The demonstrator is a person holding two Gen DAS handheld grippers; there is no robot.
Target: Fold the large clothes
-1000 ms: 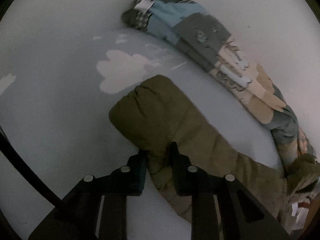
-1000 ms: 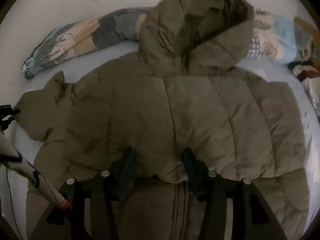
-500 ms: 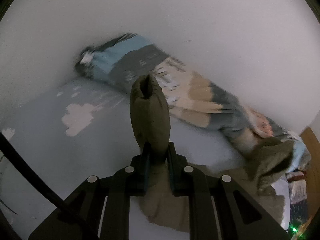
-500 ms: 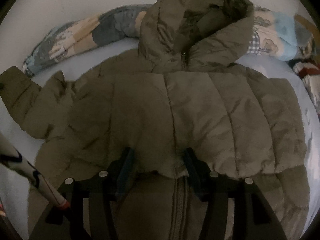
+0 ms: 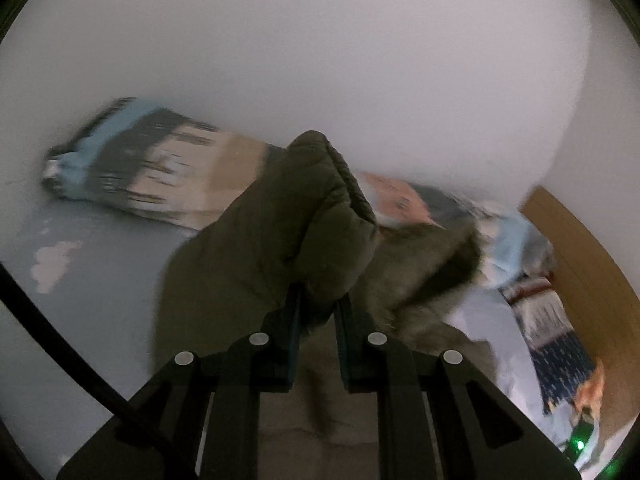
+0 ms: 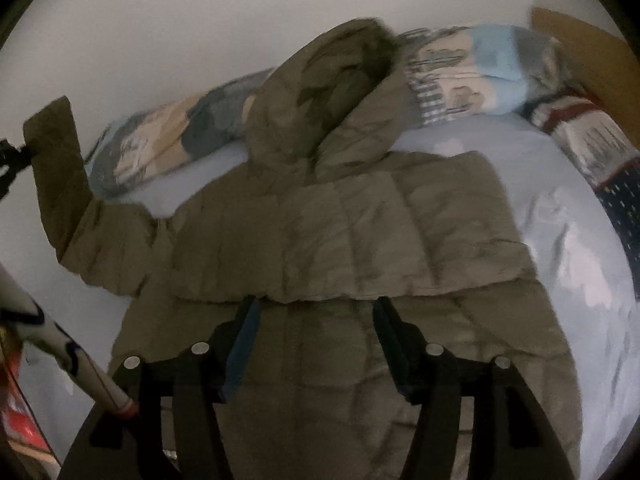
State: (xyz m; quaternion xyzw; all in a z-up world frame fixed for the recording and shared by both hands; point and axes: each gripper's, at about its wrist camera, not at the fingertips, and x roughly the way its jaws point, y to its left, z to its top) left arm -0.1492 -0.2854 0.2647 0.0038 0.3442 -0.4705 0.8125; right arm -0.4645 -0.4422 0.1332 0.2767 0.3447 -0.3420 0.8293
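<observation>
The left tongs [image 5: 316,312], clamped on the sleeve [image 5: 280,240], have lifted it off the bed [image 6: 500,168], ready to fold over the coat [image 6: 340,232], while the right tongs [image 6: 316,320] have just been opening, empty, above its near fold.

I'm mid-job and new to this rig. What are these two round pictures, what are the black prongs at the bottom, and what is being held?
Each picture comes from a fisheye camera on a hand-held gripper; the black prongs are its two fingers. In the left view, the left gripper is shut on a sleeve of the olive jacket, lifted off the bed. In the right view, the right gripper hangs over the jacket's folded hem; its jaws have just been opening and grip nothing. The jacket lies spread on the bed, a patterned blanket behind its hood.
</observation>
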